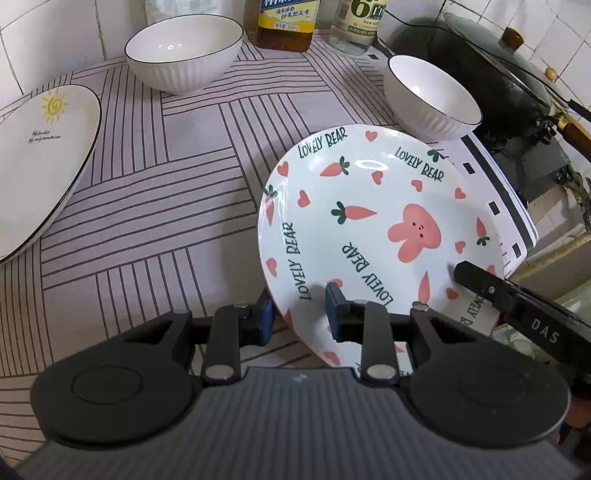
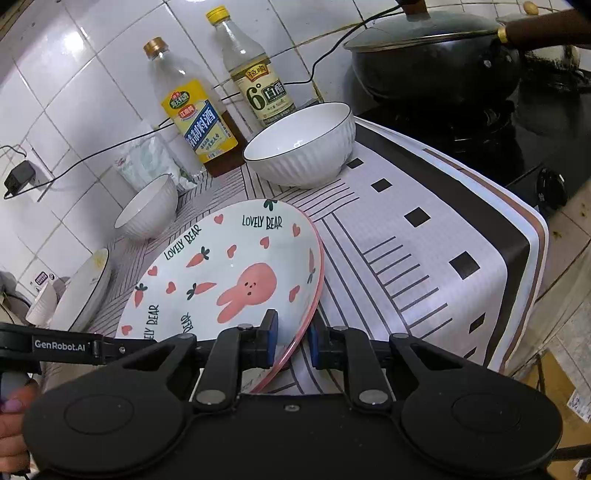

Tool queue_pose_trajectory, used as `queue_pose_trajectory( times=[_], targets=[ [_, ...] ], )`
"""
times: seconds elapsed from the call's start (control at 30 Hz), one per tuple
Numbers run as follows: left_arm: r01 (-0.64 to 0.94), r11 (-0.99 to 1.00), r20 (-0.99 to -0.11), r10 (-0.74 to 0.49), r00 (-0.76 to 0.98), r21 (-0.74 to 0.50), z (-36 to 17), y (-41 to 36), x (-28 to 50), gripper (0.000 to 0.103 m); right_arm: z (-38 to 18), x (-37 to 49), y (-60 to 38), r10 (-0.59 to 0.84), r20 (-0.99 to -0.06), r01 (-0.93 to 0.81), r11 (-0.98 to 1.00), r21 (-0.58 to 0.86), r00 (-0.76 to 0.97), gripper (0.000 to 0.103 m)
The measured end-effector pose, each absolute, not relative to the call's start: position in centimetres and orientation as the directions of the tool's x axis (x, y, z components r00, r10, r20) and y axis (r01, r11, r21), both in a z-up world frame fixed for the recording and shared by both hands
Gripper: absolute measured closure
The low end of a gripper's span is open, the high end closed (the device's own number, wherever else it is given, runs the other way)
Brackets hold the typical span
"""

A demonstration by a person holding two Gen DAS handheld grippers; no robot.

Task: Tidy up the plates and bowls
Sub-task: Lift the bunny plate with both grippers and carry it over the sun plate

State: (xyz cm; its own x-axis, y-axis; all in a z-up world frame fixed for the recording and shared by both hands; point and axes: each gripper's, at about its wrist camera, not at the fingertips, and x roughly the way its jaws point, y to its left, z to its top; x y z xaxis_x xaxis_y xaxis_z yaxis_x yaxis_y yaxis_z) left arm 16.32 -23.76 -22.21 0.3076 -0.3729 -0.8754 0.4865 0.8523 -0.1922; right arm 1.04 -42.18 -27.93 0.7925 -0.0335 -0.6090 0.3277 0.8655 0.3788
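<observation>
White wall tiles back the tabletop [image 1: 155, 206], which is covered by a striped mat, and we take the bunny plate [image 1: 369, 229] as our landmark. It sits tilted, its near rim raised off the mat.

Our left gripper [image 1: 298, 314] straddles the plate's near-left rim: one blue pad lies outside the edge and the other over the plate's face, with a clear gap between the fingers, so we cannot tell whether they are clamping it. Our right gripper [image 2: 291, 341] meets the same plate [image 2: 229, 273] at its near-right pink rim, fingers close on either side of the edge; whether the pads press it we cannot tell.

Beyond the plate's far-right rim stands a small ribbed bowl [image 1: 432, 99], just beside it. Far-left of the plate, well apart, is a larger ribbed bowl [image 1: 184, 51]. Left of the plate, across a wide stretch of bare mat, lies the sun plate [image 1: 40, 162], stacked on another. Behind the plate against the tiles stand an oil bottle [image 1: 286, 24] and a vinegar bottle [image 1: 356, 26]. Right of the plate the mat drops over the tabletop edge, and a black wok [image 2: 432, 62] with its lid sits beyond that.
</observation>
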Motion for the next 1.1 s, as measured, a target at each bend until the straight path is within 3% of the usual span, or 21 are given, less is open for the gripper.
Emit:
queue_pose_trajectory(
  times=[0.37, 1.1],
  targets=[
    [0.533, 0.832, -0.884, -0.356, 0.302, -0.153, -19.4, -21.0, 14.7, 0.077, -25.0, 0.5, -39.9, 0.058, -0.650, 0.239, 0.902, 0.359, 0.758, 0.081],
    [0.368, 0.908, -0.834, -0.354, 0.423, -0.199, -11.5, -8.3, 12.5, 0.076, -16.9, 2.7, -29.7, 0.198, -0.599, -0.020, 0.957, 0.290, 0.776, 0.080]
  ],
)
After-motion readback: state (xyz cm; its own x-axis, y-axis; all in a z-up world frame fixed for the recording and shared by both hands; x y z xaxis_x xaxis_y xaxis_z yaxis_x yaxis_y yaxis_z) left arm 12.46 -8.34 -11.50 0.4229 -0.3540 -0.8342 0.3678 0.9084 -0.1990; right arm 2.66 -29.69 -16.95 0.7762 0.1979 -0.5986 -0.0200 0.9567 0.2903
